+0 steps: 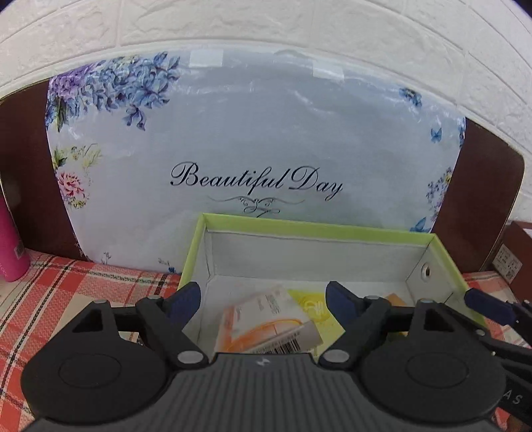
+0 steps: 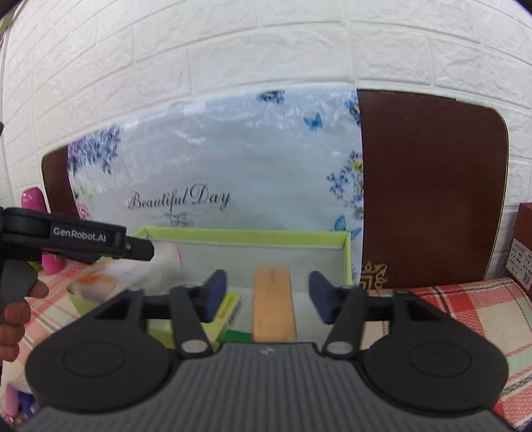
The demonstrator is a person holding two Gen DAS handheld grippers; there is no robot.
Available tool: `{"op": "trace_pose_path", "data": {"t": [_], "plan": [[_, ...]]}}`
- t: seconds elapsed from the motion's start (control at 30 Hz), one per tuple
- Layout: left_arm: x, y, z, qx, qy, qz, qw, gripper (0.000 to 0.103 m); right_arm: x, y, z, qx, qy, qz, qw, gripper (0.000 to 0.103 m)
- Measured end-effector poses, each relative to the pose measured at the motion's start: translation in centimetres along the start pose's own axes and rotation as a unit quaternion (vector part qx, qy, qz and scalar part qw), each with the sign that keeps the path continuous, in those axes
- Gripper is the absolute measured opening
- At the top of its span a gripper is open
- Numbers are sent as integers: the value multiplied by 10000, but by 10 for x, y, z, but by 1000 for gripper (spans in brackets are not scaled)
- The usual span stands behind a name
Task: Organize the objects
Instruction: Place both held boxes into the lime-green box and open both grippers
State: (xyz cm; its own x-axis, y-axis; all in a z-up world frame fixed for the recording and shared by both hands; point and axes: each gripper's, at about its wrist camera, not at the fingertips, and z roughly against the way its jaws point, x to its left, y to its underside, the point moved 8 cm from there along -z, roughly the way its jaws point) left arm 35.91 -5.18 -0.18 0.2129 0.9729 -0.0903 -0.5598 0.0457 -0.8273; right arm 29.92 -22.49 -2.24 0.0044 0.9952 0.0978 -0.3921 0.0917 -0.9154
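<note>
The near end of the white-and-orange carton [image 1: 266,322] is hidden behind the left gripper's body. The yellow packet [image 1: 316,307] is largely covered by it. The pink bottle [image 1: 10,246] is cut off at the left edge. The orange box [image 2: 273,304] is blurred.

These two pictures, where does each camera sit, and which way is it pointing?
Left wrist: rides on the left gripper, facing the wall, down into the green box at an orange-and-white packet; its own open fingers show, with the right gripper's fingertip at the right edge.
Right wrist: rides on the right gripper, facing the same box over a tan block; its open fingers, the left gripper and the person's hand show.
Shared: box, flowered "Beautiful Day" cushion, checked cloth, white brick wall.
</note>
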Motion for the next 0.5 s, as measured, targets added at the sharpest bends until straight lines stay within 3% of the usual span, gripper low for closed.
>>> {"op": "trace_pose_path", "data": {"t": [0.13,0.27,0.33,0.4,0.5], "plan": [[10,9,-3,100,-54,118,9999,85,-2,12,1,97,13,48,9999,62],[16,5,13,-119,56,357,9993,85,-3,15,10,97,-210,24,9997,64],[19,1,26,-322,-70,438,9985,85,-2,14,17,20,-253,96,9996,65],[21,-3,34,-592,-339,232,9974,85,-9,12,24,-158,41,101,9998,68],[31,-2,26,-421,-645,117,9970,85,-30,10,27,-222,538,-235,9980,68]]}}
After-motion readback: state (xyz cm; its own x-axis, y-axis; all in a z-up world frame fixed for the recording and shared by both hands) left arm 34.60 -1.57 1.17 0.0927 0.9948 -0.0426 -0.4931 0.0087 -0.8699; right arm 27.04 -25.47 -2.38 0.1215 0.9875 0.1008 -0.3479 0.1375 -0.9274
